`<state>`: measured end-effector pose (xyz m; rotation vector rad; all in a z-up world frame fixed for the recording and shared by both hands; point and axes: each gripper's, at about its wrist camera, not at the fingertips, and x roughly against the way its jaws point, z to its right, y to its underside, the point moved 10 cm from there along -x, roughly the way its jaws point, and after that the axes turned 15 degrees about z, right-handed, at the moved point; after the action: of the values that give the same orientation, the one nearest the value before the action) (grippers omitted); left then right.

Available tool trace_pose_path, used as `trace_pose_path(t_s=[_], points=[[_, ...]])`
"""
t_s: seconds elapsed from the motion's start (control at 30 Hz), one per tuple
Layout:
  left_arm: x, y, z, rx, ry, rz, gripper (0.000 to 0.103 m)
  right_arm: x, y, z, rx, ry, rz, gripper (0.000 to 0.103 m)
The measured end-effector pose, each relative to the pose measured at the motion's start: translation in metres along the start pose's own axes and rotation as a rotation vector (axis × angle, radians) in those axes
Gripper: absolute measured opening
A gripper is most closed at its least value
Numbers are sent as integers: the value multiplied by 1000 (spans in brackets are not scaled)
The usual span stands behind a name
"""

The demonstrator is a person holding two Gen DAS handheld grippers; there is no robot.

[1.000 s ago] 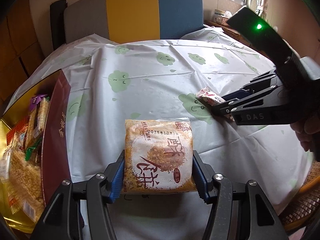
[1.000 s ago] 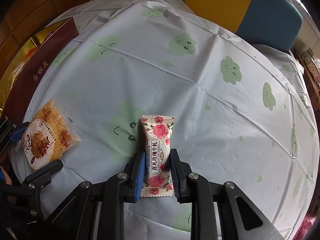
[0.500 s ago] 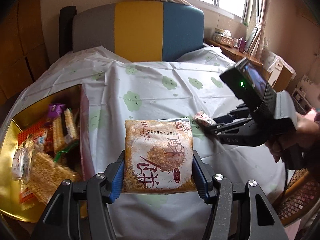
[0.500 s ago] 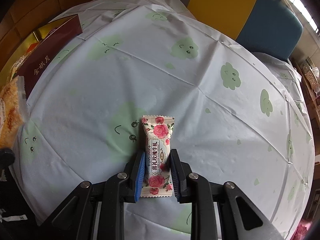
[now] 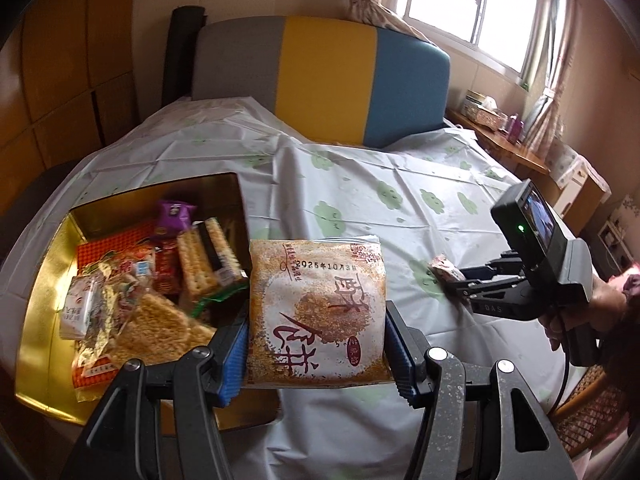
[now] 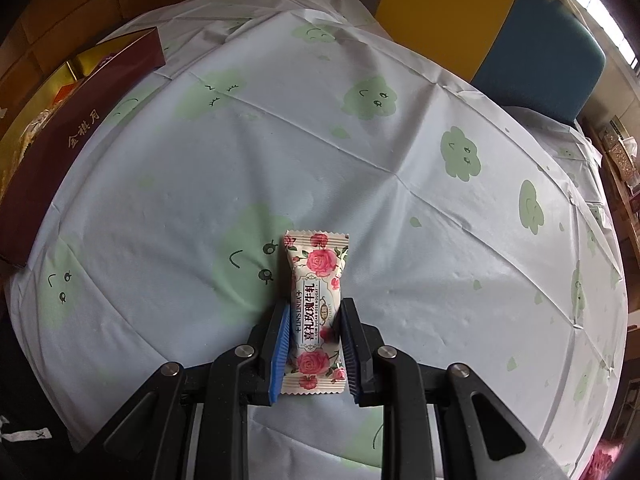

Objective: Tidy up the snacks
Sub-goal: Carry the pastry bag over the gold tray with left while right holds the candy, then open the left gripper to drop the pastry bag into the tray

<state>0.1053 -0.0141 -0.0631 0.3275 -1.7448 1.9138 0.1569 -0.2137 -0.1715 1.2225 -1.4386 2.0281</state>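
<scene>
My left gripper (image 5: pixel 316 344) is shut on a square orange-and-white crisp cake packet (image 5: pixel 316 312) and holds it in the air beside the right wall of an open gold-lined box (image 5: pixel 44 280) that holds several snacks. My right gripper (image 6: pixel 314 320) is shut on a rose-printed nougat candy (image 6: pixel 316 292) low over the tablecloth. In the left wrist view the right gripper (image 5: pixel 460 280) sits to the right, with the candy (image 5: pixel 444 270) at its tip. The box's dark red side (image 6: pixel 68 140) shows far left in the right wrist view.
A round table under a white cloth with green cloud faces (image 6: pixel 400 140) fills both views. A grey, yellow and blue chair back (image 5: pixel 320 76) stands behind it. A wicker seat (image 5: pixel 588 408) lies at the lower right. A side table with tissue box (image 5: pixel 488 112) stands by the window.
My left gripper has lifted the crisp cake packet off the table and moved left toward the open box, whose inside now shows. My right gripper with the candy has stayed nearly still.
</scene>
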Motion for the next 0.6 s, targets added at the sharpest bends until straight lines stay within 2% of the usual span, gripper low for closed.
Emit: trace_pose_path(t_s=[0.3, 0.47, 0.6], points=[[15, -12, -56, 72, -108, 28, 60, 1, 0, -2, 12, 8, 1, 24], [33, -11, -122, 156, -244, 39, 60, 1, 0, -2, 27, 16, 3, 24], [49, 2, -176, 244, -356, 29, 60, 2, 0, -3, 39, 24, 5, 24]])
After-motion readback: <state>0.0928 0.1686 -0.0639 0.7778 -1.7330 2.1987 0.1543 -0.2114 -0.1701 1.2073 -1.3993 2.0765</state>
